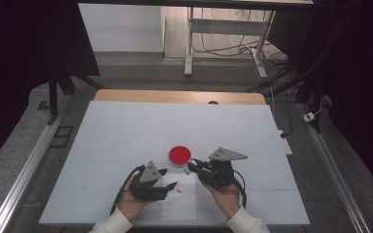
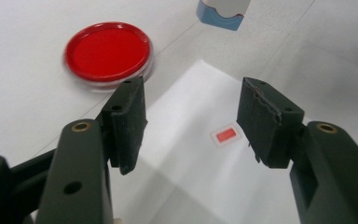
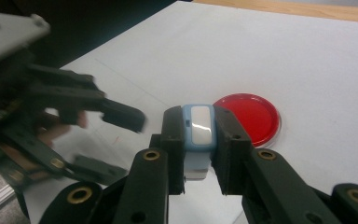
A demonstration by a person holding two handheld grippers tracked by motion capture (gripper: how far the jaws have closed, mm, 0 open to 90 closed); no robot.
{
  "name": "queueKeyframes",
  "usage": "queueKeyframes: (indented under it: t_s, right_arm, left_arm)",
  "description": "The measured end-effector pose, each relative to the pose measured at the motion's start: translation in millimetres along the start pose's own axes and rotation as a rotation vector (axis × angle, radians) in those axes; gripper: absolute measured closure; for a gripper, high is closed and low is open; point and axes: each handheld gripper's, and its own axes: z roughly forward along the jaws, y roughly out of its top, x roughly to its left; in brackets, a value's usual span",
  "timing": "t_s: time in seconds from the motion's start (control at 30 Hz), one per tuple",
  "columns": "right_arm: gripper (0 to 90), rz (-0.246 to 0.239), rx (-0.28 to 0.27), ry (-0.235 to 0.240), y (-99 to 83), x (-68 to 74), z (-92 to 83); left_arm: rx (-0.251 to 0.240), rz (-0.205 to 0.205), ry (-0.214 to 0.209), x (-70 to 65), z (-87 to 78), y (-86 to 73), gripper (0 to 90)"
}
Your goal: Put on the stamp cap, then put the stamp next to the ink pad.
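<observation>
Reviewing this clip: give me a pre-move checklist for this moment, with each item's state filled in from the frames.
1. Right gripper shut on the blue-and-white stamp: ok.
2. Left gripper open, nothing between its jaws: ok.
3. White paper sheet lying flat on the table: ok.
4. Small red mark on the sheet is in sight between the left jaws: ok.
5. Red ink pad uncovered beside the sheet: ok.
6. Stamp face inked: cannot tell, its underside is hidden.

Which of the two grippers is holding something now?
The right gripper: its fingers are shut on a small blue-and-white block. The left gripper is open, holding nothing.
</observation>
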Motion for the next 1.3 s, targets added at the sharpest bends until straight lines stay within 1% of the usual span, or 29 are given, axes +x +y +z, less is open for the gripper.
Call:
queueKeyframes:
  t_s: [0.13, 0.2, 0.33, 0.5, 0.57, 0.73, 0.9, 1.17, 1.27, 1.3]
  right_arm:
    - [74.9, -0.005, 0.006, -0.002, -0.4, -3.3, -0.6]
    - [75.0, -0.016, 0.006, -0.003, -0.6, -5.2, -1.5]
    - [75.0, -0.024, 0.004, -0.008, -0.6, -8.5, -2.7]
    - [75.0, -0.030, 0.004, -0.012, 0.0, -10.3, -3.5]
    - [74.9, -0.040, 0.003, -0.017, 0.5, -10.7, -3.7]
    - [74.9, -0.054, -0.006, -0.024, 2.2, -11.9, -5.1]
    - [74.9, -0.073, -0.008, -0.037, 3.6, -13.5, -5.7]
    - [74.9, -0.101, -0.012, -0.068, 8.9, -17.8, -7.2]
    - [74.9, -0.102, -0.018, -0.080, 12.1, -21.6, -7.5]
    - [74.9, -0.101, -0.011, -0.087, 13.1, -23.5, -7.7]
  left_arm:
    - [-0.016, -0.024, 0.011, 7.6, -17.5, -6.0, 41.9]
    - [-0.020, -0.040, 0.015, 12.1, -26.2, -10.1, 42.0]
    - [-0.015, -0.067, 0.027, 22.5, -43.6, -21.5, 41.8]
    - [-0.015, -0.110, 0.059, 35.8, -64.3, -40.6, 41.5]
    - [-0.015, -0.128, 0.074, 41.3, -71.7, -47.9, 41.4]
    - [-0.020, -0.162, 0.109, 52.2, -86.6, -60.9, 41.1]
    - [-0.023, -0.178, 0.120, 58.0, -93.1, -66.8, 41.2]
    - [-0.009, -0.173, 0.116, 59.1, -90.2, -67.2, 40.8]
    - [-0.009, -0.175, 0.117, 59.3, -90.2, -67.2, 40.6]
    - [-0.010, -0.176, 0.117, 59.3, -90.1, -67.1, 40.6]
